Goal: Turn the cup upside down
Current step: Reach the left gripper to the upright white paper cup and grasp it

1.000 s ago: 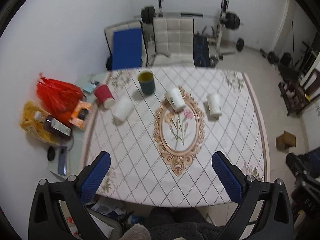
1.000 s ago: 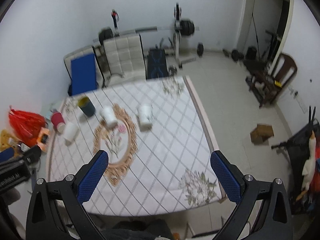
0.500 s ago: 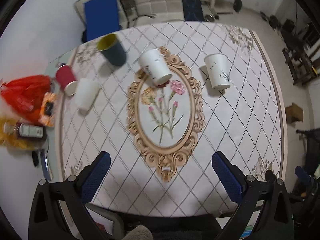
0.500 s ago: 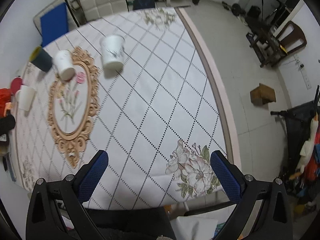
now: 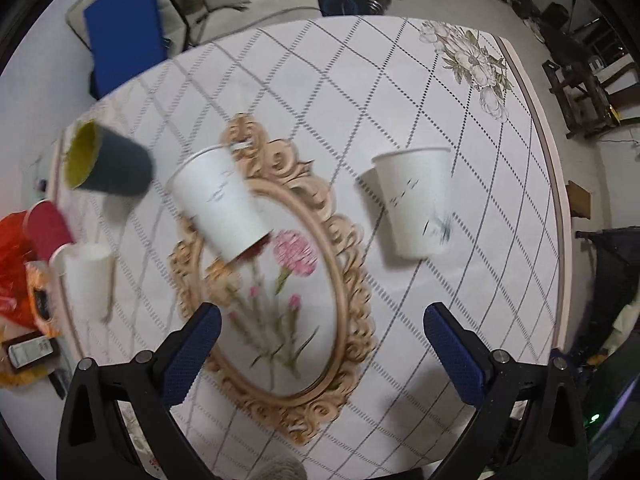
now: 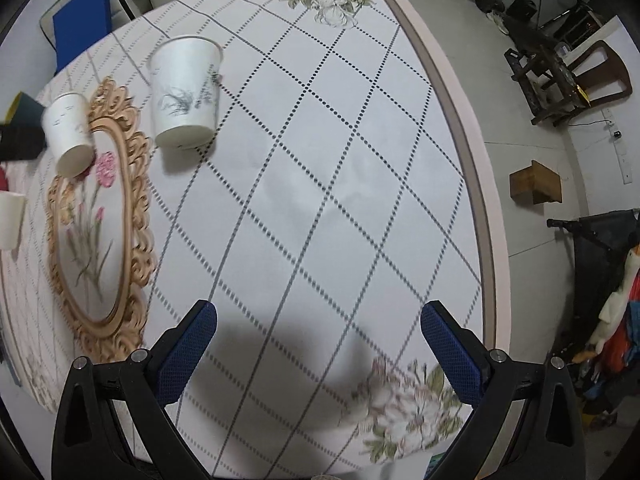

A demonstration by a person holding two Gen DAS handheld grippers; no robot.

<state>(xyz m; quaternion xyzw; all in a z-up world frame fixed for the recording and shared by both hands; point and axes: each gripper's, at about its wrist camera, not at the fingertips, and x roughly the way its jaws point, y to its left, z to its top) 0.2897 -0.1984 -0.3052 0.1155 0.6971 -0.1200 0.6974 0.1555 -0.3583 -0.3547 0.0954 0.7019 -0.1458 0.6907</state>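
Several paper cups stand upright on the patterned tablecloth (image 5: 400, 100). A white cup with a leaf print (image 5: 416, 200) stands right of centre; it also shows in the right wrist view (image 6: 185, 92). Another white cup (image 5: 218, 202) stands on the gold oval frame print; it shows too in the right wrist view (image 6: 68, 132). A dark cup with a yellow inside (image 5: 108, 162), a red cup (image 5: 46, 226) and a small white cup (image 5: 86, 280) stand at the left. My left gripper (image 5: 320, 340) is open above the oval. My right gripper (image 6: 318, 340) is open above the bare cloth.
A red bag and packets (image 5: 16, 280) lie past the table's left edge. A blue-cushioned chair (image 5: 124, 36) and a white chair stand behind the table. The table's right edge (image 6: 480, 208) drops to the floor, where a wooden box (image 6: 536, 188) sits.
Both grippers have moved down and forward toward the table, so the cups look larger and nearer. Both stay open and empty. No cup has moved.
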